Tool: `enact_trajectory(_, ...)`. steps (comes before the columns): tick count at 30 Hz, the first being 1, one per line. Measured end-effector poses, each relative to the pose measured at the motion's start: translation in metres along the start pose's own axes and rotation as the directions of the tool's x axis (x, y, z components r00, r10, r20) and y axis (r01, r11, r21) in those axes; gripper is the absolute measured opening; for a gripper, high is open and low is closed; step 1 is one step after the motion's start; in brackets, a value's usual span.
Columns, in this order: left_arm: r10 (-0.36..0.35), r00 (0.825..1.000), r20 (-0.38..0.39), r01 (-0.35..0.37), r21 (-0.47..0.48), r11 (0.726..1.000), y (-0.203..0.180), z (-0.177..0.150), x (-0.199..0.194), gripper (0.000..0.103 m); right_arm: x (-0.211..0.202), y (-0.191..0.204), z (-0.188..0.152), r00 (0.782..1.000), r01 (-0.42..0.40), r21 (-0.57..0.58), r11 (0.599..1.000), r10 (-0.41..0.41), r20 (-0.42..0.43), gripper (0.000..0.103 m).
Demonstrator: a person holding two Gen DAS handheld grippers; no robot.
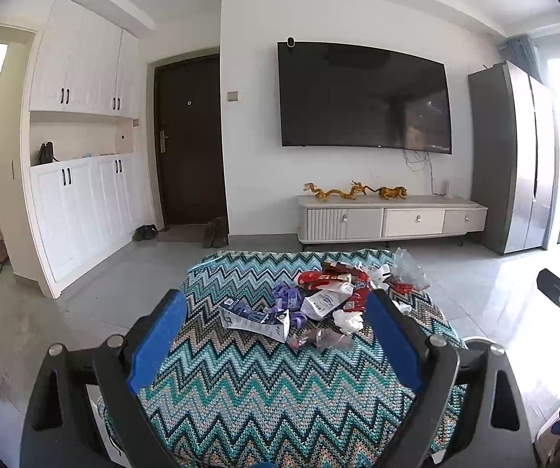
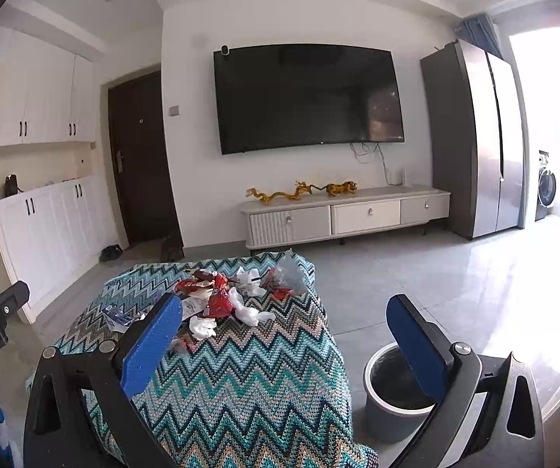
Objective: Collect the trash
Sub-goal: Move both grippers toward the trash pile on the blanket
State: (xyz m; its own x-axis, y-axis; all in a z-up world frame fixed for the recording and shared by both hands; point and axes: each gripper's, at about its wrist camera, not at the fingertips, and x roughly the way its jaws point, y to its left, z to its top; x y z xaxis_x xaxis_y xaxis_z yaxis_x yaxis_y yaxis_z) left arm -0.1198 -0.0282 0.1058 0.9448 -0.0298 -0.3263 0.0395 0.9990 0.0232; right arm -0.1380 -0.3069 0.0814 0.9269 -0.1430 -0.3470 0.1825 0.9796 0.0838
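Note:
A pile of trash (image 1: 330,296) lies on a table covered by a zigzag-patterned cloth (image 1: 264,390): red wrappers (image 1: 326,277), a purple wrapper (image 1: 288,299), a blue-and-white carton (image 1: 254,318), white tissue (image 1: 348,319) and a clear plastic bag (image 1: 410,269). My left gripper (image 1: 276,337) is open and empty, just short of the pile. My right gripper (image 2: 285,341) is open and empty, at the table's right edge; the pile (image 2: 225,300) lies ahead to the left. A grey trash bin (image 2: 394,394) stands on the floor beside the table, behind my right finger.
A TV cabinet (image 1: 391,220) with golden figurines stands under a wall TV (image 1: 363,97). A fridge (image 2: 478,140) is at the right, white cupboards (image 1: 81,210) and a dark door (image 1: 190,144) at the left. Grey tiled floor surrounds the table.

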Motion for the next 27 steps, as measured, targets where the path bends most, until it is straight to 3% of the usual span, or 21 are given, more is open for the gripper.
enact_trajectory(14,-0.038,0.997,0.072,0.040,-0.026,0.999,-0.001,-0.016,-0.004,0.094,-0.008,-0.009,0.003,0.999,0.002,0.018,1.000,-0.003,0.043,0.103)
enact_trajectory(27,-0.065,0.998,0.026,0.066,-0.013,0.998,-0.010,-0.030,0.020,0.094,0.006,-0.004,-0.001,0.999,0.027,-0.033,0.999,-0.027,-0.020,0.103)
